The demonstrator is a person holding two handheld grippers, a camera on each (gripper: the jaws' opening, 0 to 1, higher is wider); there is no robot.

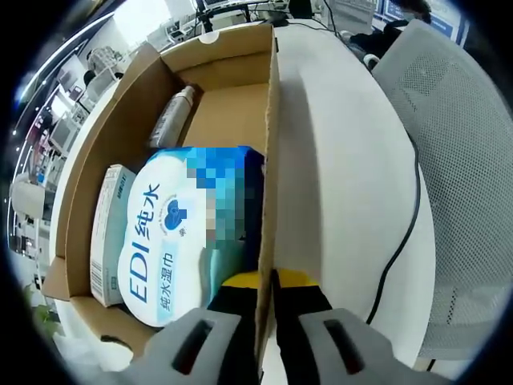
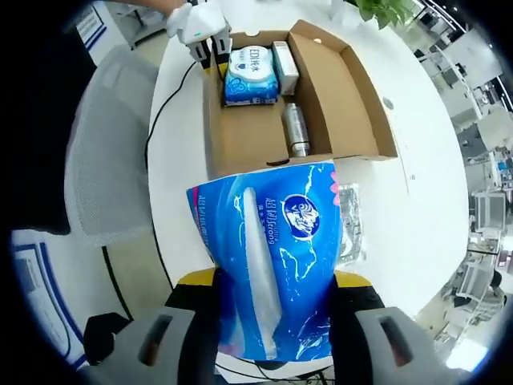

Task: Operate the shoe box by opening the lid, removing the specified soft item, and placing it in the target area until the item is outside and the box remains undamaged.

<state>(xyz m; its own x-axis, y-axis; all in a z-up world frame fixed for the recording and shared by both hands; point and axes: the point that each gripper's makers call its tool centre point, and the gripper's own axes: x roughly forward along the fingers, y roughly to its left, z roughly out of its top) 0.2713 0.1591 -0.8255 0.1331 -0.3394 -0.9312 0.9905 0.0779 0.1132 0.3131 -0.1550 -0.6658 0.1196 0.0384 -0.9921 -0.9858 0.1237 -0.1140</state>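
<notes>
1. Round and white, the table carries an open cardboard box, with office desks blurred in the background and a grey mesh chair just beside the table's edge.
2. Clear of the box, a blue soft tissue pack hangs in front of the box's near end in the right gripper view, held above the table.
3. Both jaws of the right gripper press against the pack's lower sides, one on each side, so it is clenched on the pack.
4. A crinkled clear plastic wrapper lies on the table, just beside the pack and near the box's corner.
5. Inside the box lie a wet wipes pack with a blue and white label, a small white carton touching its side, and a silvery bottle further along the bottom.
6. One side wall of the box stands between the jaws of the left gripper, which straddle its edge; whether they actually pinch it, I cannot tell.
7. A black cable runs along the table's edge beside the chair.
</notes>
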